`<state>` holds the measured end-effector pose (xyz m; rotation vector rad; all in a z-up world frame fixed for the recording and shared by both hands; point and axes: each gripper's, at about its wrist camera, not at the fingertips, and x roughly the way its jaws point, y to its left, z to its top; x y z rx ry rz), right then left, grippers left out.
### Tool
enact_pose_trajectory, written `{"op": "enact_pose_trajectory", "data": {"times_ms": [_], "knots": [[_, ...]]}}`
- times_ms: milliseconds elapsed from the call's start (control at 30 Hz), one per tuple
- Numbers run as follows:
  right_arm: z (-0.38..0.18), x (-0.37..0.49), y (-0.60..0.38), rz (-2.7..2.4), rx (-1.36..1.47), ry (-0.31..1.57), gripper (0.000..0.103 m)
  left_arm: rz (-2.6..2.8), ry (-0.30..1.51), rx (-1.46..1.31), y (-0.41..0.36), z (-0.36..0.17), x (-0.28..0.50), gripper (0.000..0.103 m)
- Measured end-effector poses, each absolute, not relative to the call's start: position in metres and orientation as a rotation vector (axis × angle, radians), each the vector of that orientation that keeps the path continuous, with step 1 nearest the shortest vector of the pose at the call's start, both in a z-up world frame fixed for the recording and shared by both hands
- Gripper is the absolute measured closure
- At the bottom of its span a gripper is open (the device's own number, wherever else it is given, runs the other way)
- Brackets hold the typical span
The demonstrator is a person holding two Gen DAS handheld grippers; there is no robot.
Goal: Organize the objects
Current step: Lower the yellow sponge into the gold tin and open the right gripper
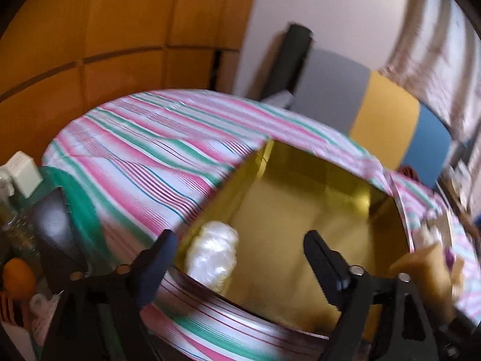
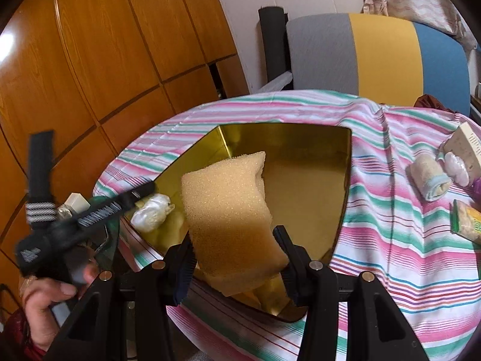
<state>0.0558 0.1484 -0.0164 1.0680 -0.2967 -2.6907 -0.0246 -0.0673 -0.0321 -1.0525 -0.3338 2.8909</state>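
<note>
A gold metal box (image 2: pixel 309 186) stands open on the striped tablecloth; it also shows in the left wrist view (image 1: pixel 285 210). A white crumpled plastic bag (image 2: pixel 151 210) lies in its left corner and shows in the left wrist view (image 1: pixel 215 254) too. My right gripper (image 2: pixel 237 252) is shut on a tan sponge (image 2: pixel 228 210) and holds it above the box. My left gripper (image 1: pixel 237 249) is open and empty over the box's near edge. It appears blurred in the right wrist view (image 2: pixel 99 210). The sponge shows at the right edge of the left wrist view (image 1: pixel 427 273).
Right of the box lie a rolled cloth (image 2: pixel 428 180), a white lumpy item (image 2: pixel 457 165), a cardboard carton (image 2: pixel 464 144) and a green snack packet (image 2: pixel 469 222). At far left are a small white box (image 1: pixel 25 174), a bottle (image 1: pixel 9 210) and an orange (image 1: pixel 19 276). A striped chair (image 2: pixel 381 57) stands behind.
</note>
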Motion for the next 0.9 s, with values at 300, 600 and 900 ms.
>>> {"op": "enact_pose_trajectory", "data": {"times_ms": [300, 600, 900], "knots": [[-0.036, 0.025, 0.115, -2.587, 1.147, -0.285, 0.054, 3.017, -0.493, -0.954, -0.097, -0.006, -0.014, 0.006], [-0.056, -0.009, 0.094, -2.471, 1.237, -0.407, 0.046, 3.082, -0.542, -0.954, -0.106, -0.002, -0.006, 0.000], [-0.046, 0.010, 0.119, -2.536, 1.156, -0.504, 0.020, 3.053, -0.649, -1.006, -0.112, -0.008, -0.004, 0.000]]}}
